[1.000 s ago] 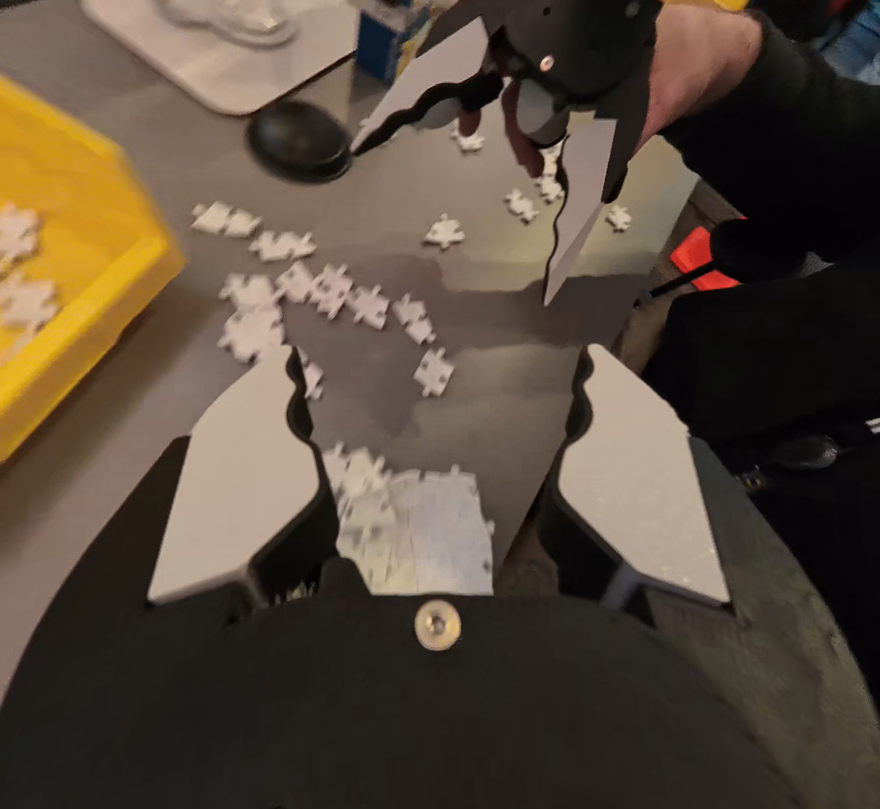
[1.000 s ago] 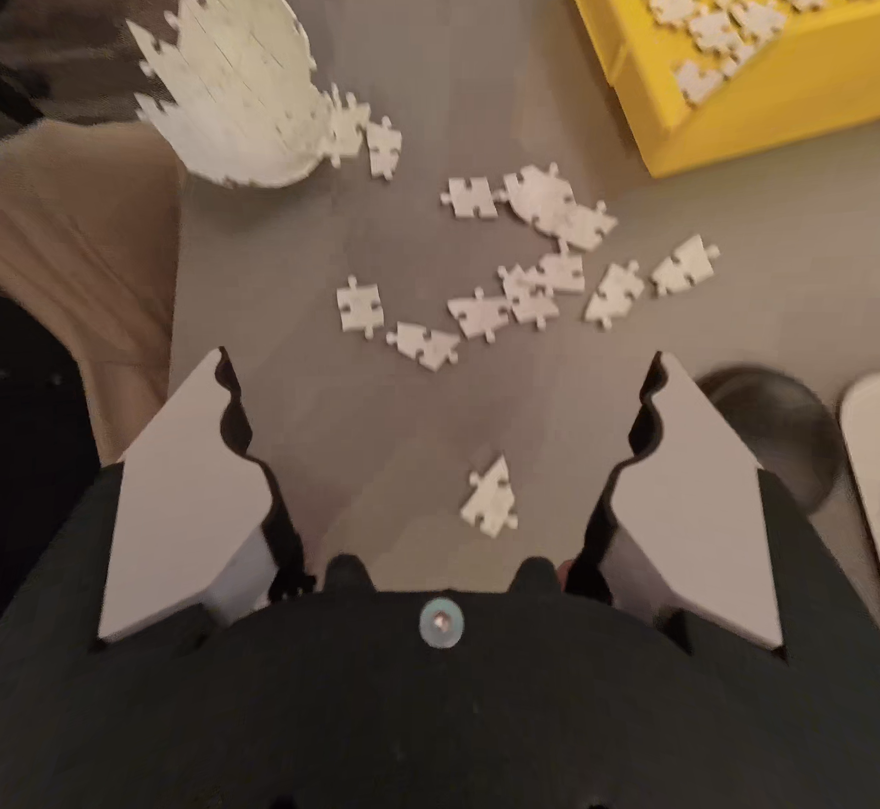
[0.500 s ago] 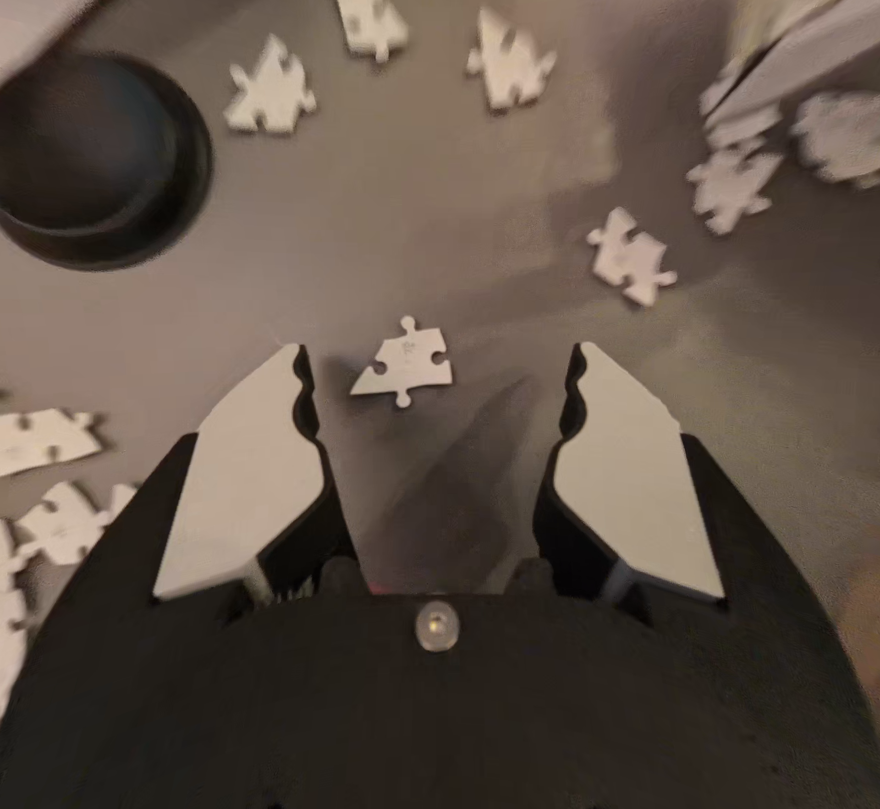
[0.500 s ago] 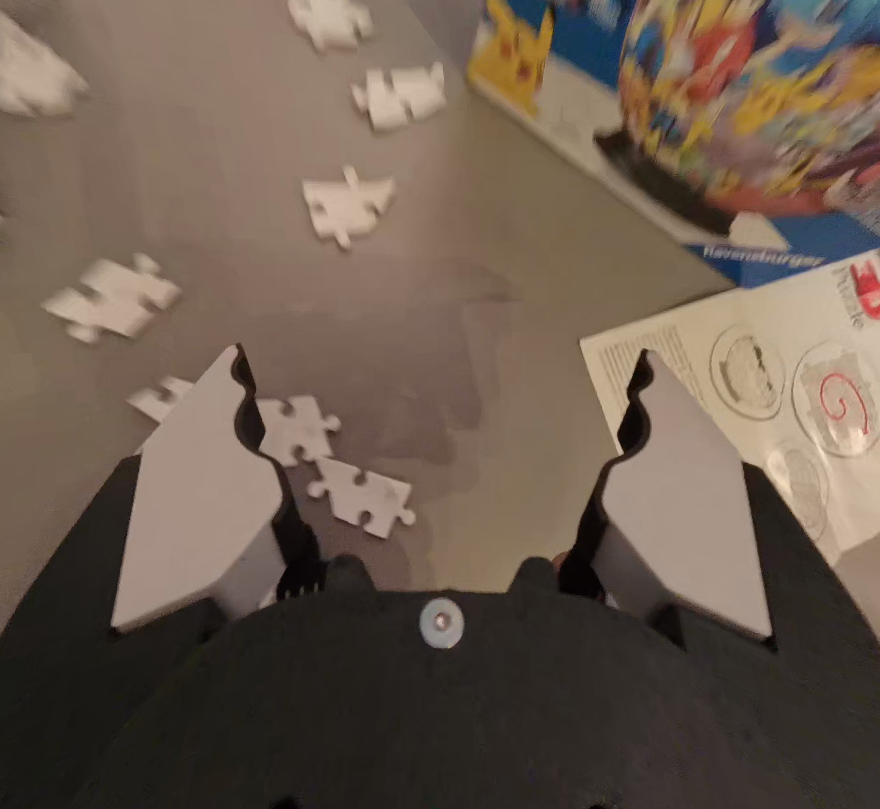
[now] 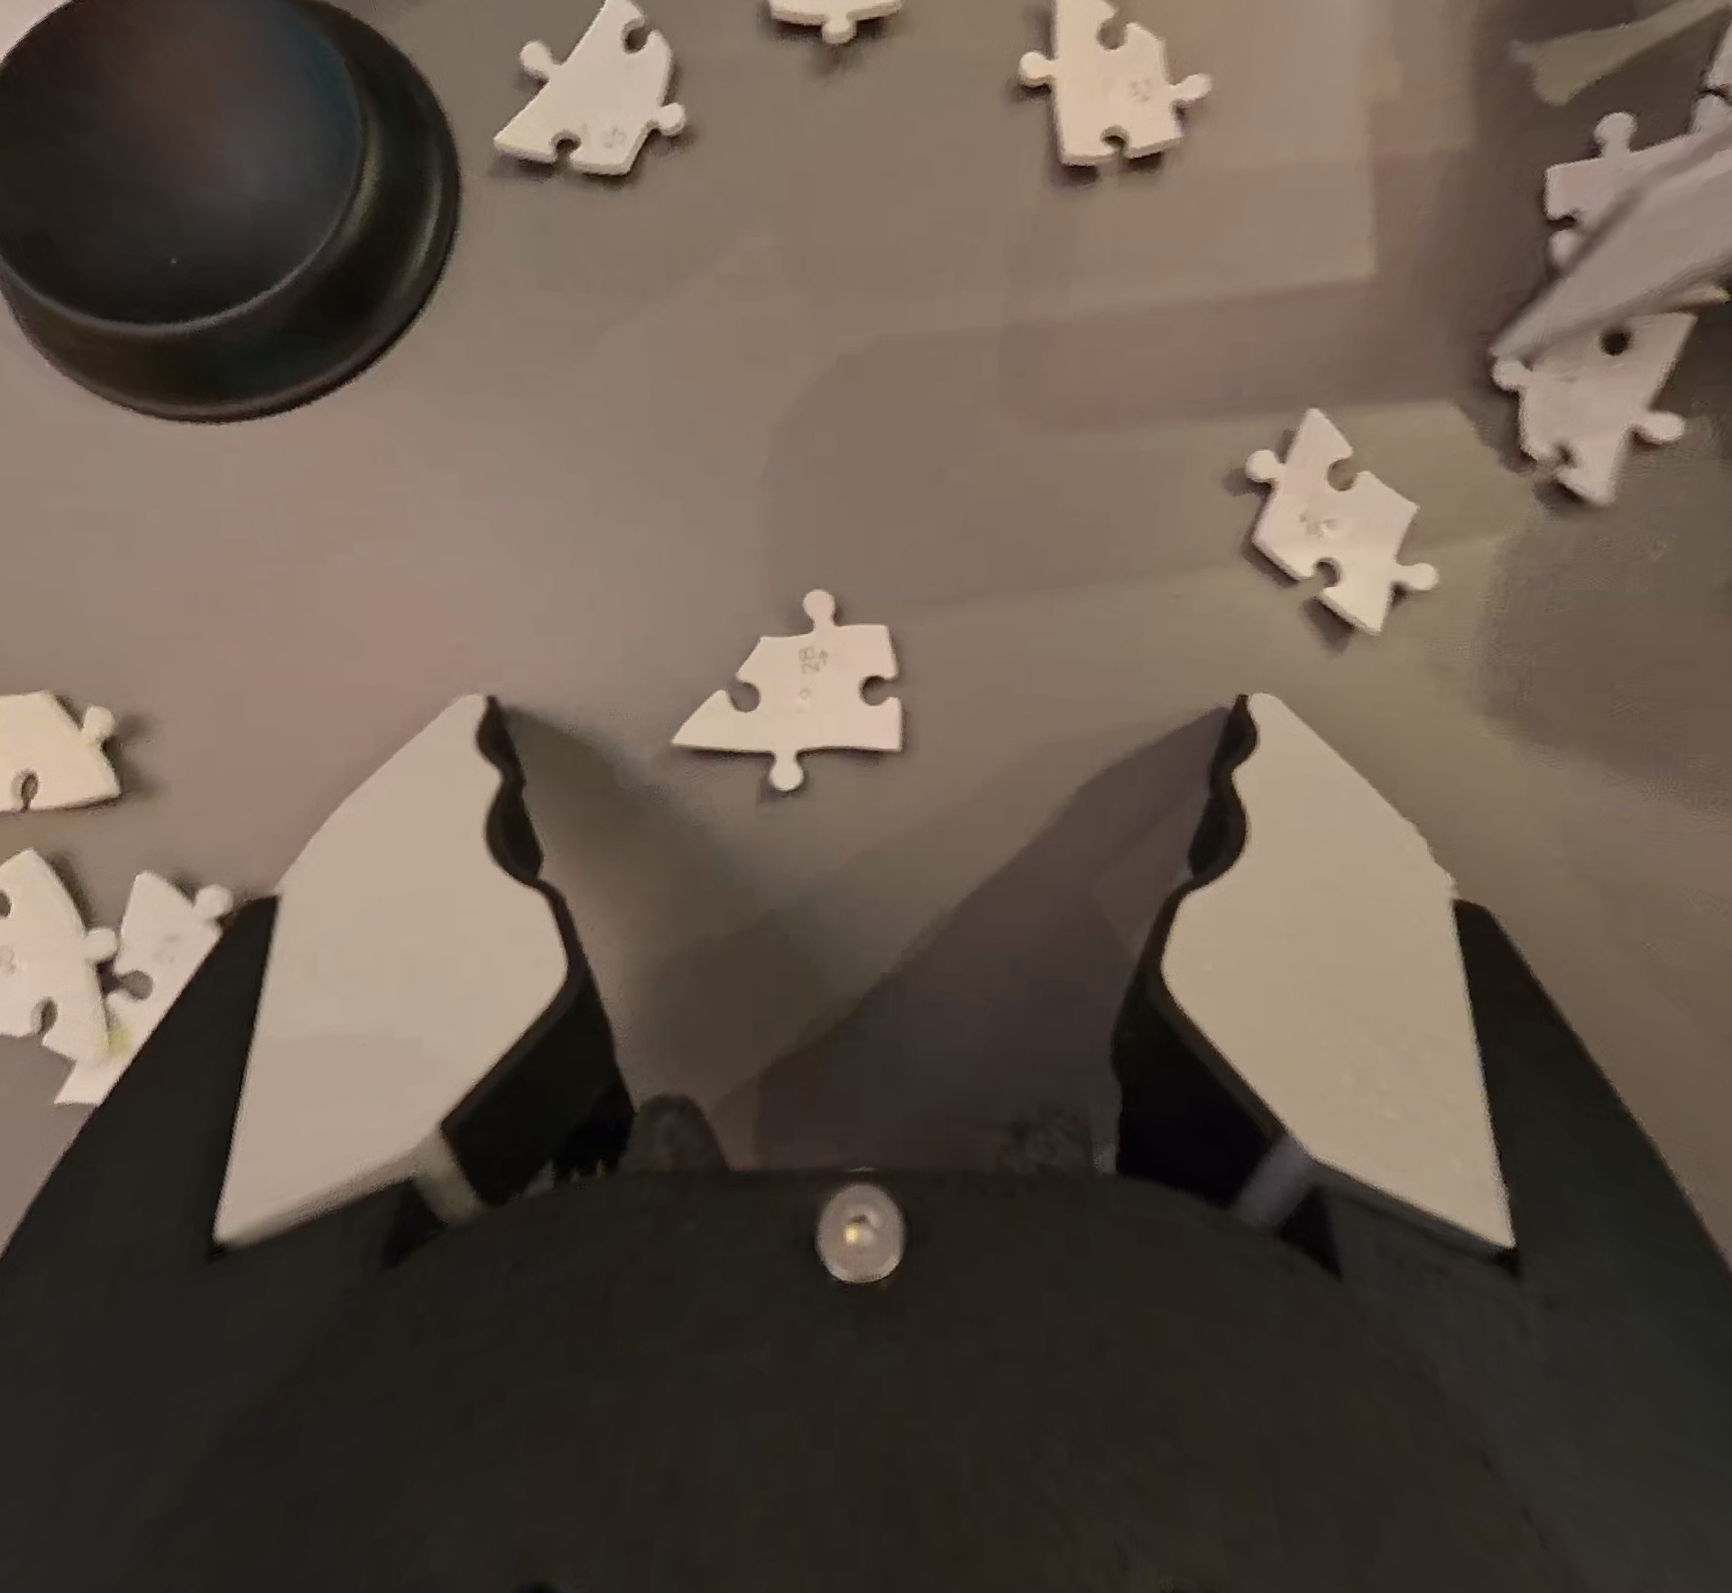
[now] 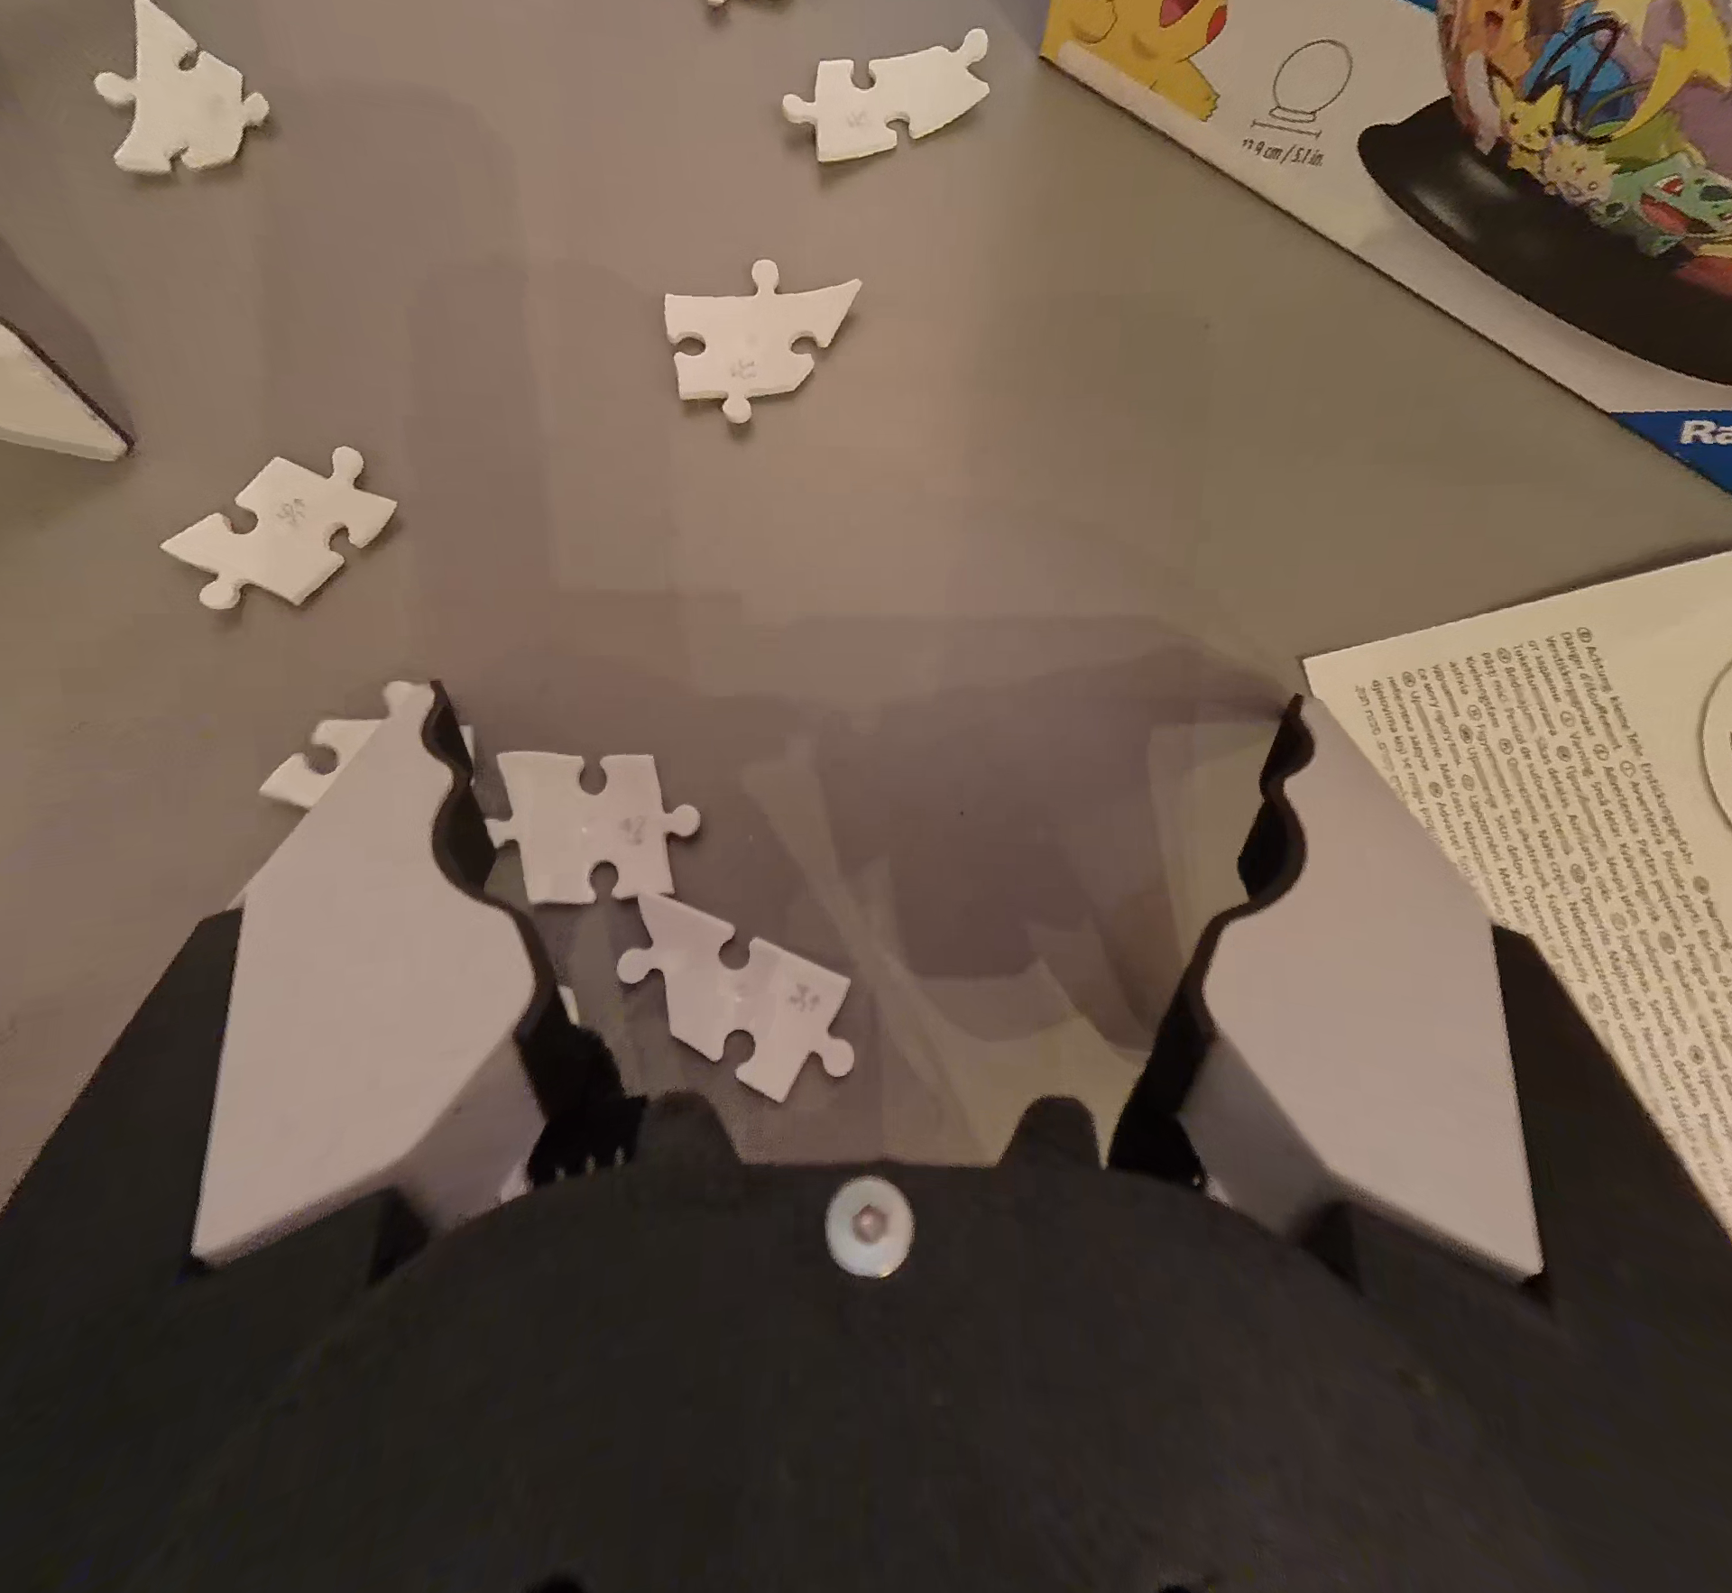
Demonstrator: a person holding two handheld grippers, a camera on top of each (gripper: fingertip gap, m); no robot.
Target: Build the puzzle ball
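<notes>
Several white puzzle pieces lie face down on the grey table. My left gripper (image 5: 862,705) is open and empty, low over the table. One single piece (image 5: 806,690) lies just ahead, between its fingertips. My right gripper (image 6: 864,700) is open and empty. Two pieces (image 6: 590,826) (image 6: 750,995) lie between its fingers, near the left finger, and another piece (image 6: 750,339) lies farther ahead. A fingertip of the right gripper (image 5: 1631,255) rests over pieces at the right edge of the left wrist view. The partly built ball is out of view.
A black round stand (image 5: 216,180) sits at the left wrist view's upper left. The colourful puzzle box (image 6: 1406,95) stands ahead right of my right gripper. A printed instruction sheet (image 6: 1546,798) lies beside its right finger. Loose pieces (image 5: 1331,517) (image 6: 281,526) are scattered around.
Both grippers dropped low over the table. The left moved from the built shell to a single piece near the black stand. The right swung from the yellow bin side towards the puzzle box.
</notes>
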